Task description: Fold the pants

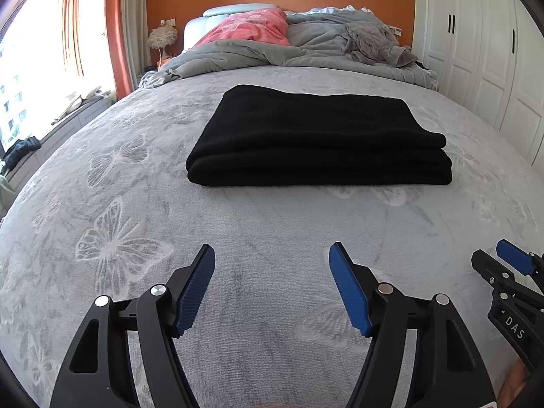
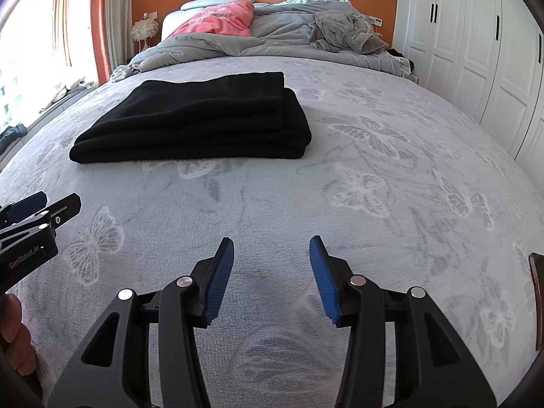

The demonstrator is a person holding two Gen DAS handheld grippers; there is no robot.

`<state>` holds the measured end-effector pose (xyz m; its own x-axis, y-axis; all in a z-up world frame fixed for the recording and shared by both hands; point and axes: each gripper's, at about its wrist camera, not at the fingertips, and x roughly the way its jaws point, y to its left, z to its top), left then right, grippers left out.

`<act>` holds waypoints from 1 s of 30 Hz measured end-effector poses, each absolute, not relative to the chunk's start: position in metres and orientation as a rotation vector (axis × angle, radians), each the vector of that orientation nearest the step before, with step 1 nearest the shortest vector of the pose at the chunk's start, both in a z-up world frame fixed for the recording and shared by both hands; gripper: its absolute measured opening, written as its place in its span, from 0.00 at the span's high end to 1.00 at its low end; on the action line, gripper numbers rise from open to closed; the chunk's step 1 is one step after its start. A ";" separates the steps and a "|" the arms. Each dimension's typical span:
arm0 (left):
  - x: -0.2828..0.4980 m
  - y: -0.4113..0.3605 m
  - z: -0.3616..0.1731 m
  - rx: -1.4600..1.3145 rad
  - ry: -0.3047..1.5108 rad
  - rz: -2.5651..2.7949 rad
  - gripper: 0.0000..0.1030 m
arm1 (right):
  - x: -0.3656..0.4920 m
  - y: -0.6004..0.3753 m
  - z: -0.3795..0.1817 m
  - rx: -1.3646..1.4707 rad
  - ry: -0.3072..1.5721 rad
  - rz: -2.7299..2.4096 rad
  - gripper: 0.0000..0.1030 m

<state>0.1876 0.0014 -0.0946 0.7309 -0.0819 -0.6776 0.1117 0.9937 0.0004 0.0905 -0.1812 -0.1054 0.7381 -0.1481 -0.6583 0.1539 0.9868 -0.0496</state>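
You have the bed (image 1: 136, 204) spread wide under both tools, its grey butterfly cover bare around one dark bundle. The black pants (image 1: 316, 136) lie folded in a thick stack near the middle, well ahead of both tools, long axis running across your view, folded edge facing you. Judged from that, the folding looks finished. From your left gripper (image 1: 272, 285) the stack sits almost straight ahead; from your right gripper (image 2: 272, 278) it sits ahead and to the left, so your left is better lined up. Both hang above the cover with fingers parted on nothing, the left wider
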 end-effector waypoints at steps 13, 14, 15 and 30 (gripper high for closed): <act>0.185 0.003 -0.095 0.051 0.728 -0.083 0.38 | 0.092 -0.182 -0.106 0.004 0.724 -0.163 0.56; 0.185 0.003 -0.095 0.052 0.728 -0.081 0.38 | 0.092 -0.182 -0.106 0.003 0.724 -0.164 0.56; 0.185 0.003 -0.095 0.051 0.728 -0.082 0.38 | 0.092 -0.182 -0.106 0.003 0.724 -0.164 0.56; 0.184 0.002 -0.094 0.054 0.724 -0.078 0.38 | 0.092 -0.183 -0.107 0.002 0.725 -0.163 0.56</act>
